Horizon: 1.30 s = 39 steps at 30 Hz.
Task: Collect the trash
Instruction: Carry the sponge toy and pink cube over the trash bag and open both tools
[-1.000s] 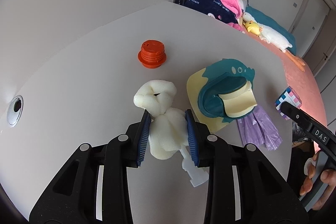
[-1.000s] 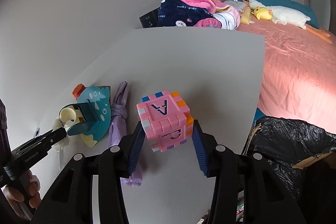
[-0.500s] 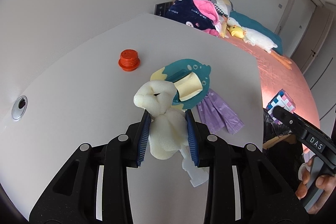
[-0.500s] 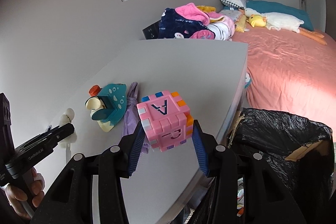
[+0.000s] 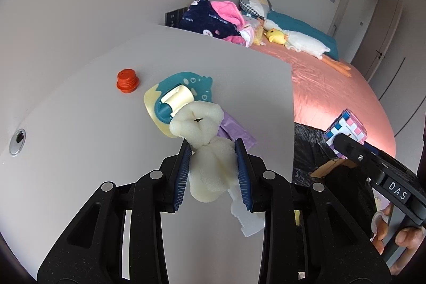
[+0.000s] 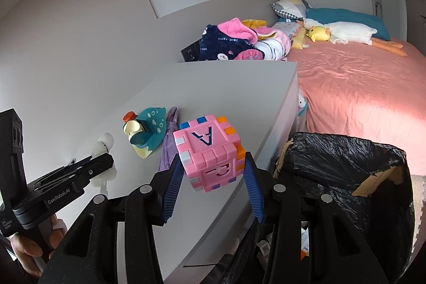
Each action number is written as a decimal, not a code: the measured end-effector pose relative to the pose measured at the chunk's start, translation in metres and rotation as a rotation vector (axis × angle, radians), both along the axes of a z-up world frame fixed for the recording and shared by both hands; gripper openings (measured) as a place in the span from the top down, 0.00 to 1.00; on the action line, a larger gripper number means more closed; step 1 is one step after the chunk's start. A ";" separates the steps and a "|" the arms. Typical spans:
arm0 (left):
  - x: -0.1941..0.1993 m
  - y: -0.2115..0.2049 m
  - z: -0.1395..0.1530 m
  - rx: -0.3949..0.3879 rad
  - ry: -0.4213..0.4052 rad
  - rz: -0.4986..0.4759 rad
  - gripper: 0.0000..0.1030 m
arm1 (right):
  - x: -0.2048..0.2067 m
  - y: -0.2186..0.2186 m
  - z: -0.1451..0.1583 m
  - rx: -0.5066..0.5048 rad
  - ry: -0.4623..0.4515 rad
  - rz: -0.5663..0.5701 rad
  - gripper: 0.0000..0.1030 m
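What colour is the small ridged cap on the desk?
Orange-red cap, clearest in the left wrist view.

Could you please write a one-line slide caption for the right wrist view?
Right gripper holds a pink letter cube beside the black-lined trash bin.

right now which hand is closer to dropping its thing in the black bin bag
Probably the right. The right gripper holds the pink letter cube at the table's edge, with the black bin bag open just beside it. The left gripper, clamped on the white foam piece, is over the table, farther from the bag.
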<state>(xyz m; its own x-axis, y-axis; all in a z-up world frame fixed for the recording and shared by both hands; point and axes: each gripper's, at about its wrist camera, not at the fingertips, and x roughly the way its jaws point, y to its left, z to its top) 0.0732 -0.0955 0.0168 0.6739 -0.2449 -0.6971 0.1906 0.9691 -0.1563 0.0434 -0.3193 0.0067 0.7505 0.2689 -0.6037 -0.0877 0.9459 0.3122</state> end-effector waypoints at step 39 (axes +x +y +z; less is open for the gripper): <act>-0.020 -0.138 0.002 0.029 0.012 -0.263 0.68 | -0.062 -0.124 0.001 0.031 -0.014 -0.251 0.54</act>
